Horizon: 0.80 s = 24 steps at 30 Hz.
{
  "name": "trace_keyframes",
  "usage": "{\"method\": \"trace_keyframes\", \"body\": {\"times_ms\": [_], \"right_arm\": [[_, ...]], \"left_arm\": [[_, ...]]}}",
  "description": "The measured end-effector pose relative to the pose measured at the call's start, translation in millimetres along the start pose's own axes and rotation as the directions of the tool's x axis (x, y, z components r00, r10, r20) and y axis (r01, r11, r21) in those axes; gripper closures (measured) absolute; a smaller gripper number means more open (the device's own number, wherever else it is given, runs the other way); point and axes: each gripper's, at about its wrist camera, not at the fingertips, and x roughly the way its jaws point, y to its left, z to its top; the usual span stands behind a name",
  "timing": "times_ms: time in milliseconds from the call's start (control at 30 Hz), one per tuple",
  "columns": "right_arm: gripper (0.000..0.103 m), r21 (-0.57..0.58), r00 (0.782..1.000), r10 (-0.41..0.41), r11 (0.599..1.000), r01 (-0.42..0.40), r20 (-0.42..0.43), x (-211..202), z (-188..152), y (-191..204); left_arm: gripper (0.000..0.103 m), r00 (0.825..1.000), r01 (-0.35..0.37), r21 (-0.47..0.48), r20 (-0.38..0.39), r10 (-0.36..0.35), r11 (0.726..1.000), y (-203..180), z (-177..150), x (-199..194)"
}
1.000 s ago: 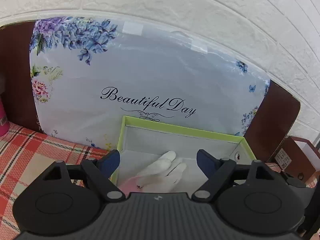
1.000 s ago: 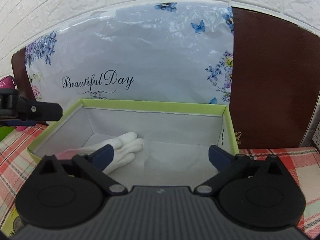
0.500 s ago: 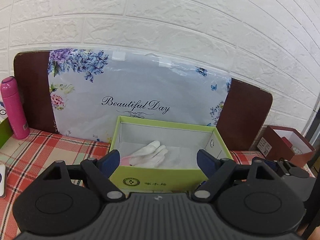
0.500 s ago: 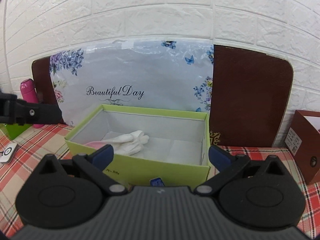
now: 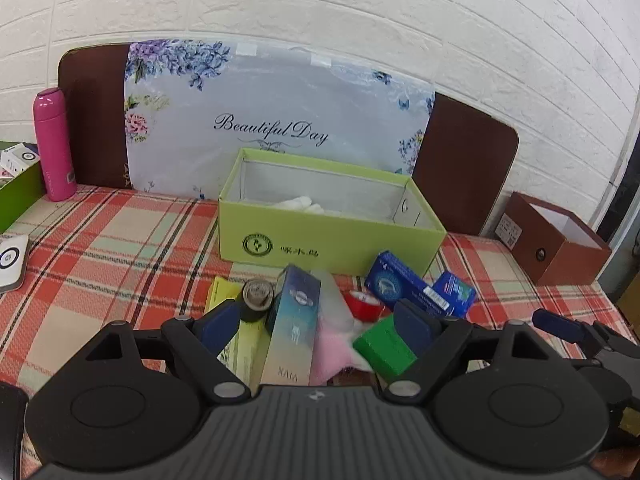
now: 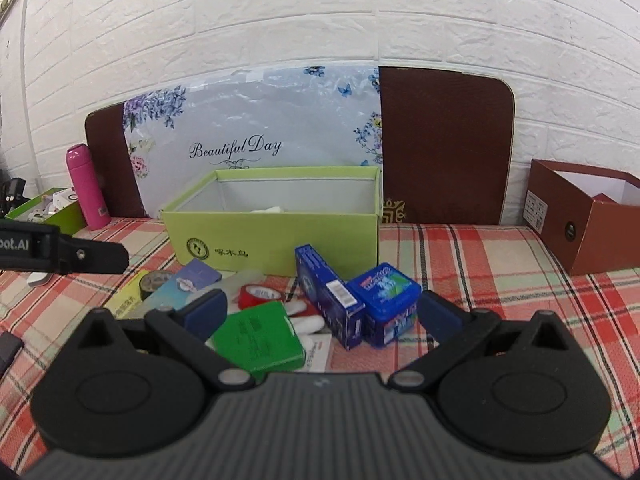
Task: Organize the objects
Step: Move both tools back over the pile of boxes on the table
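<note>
A lime-green open box (image 5: 332, 240) (image 6: 276, 240) stands on the plaid cloth with a white glove (image 5: 298, 203) inside. In front of it lies a heap: a tall pale-blue carton (image 5: 294, 328), a black tape roll (image 5: 258, 296), a yellow packet (image 5: 220, 294), red tape (image 5: 362, 304) (image 6: 258, 294), a green box (image 5: 384, 346) (image 6: 260, 338), a dark-blue carton (image 5: 404, 284) (image 6: 326, 292), a blue tub (image 6: 384, 300) and pink cloth (image 5: 332, 354). My left gripper (image 5: 316, 320) hangs open above the heap, holding nothing. My right gripper (image 6: 320, 310) is open too, over the green box and blue carton.
A pink bottle (image 5: 54, 144) (image 6: 88, 188) and a green tray (image 6: 44, 208) of small items stand at the left, a white device (image 5: 10, 262) near the left edge. A brown open box (image 5: 556, 236) (image 6: 588, 216) sits at the right. A floral bag (image 5: 280, 120) leans on the brick wall.
Both grippers pulled back from inside the lime-green box, leaving the white glove in it. The heap of items in front of the box has come into view.
</note>
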Motion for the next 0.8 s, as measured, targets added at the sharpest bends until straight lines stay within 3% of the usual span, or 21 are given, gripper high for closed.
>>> {"method": "trace_keyframes", "body": {"times_ms": [233, 500, 800], "right_arm": [[0.000, 0.010, 0.999, -0.002, 1.000, 0.002, -0.048, -11, -39, 0], [0.000, 0.008, 0.991, -0.002, 1.000, 0.003, -0.132, -1, -74, 10], [0.000, -0.136, 0.995, -0.013, 0.991, -0.001, -0.100, 19, -71, 41]], "left_arm": [[0.016, 0.996, 0.006, 0.003, -0.091, -0.006, 1.000, 5, -40, 6], [0.016, 0.994, 0.007, 0.029, -0.110, -0.003, 1.000, 13, -59, 9], [0.016, 0.995, 0.021, 0.018, -0.093, -0.019, 1.000, 22, -56, 8]]}}
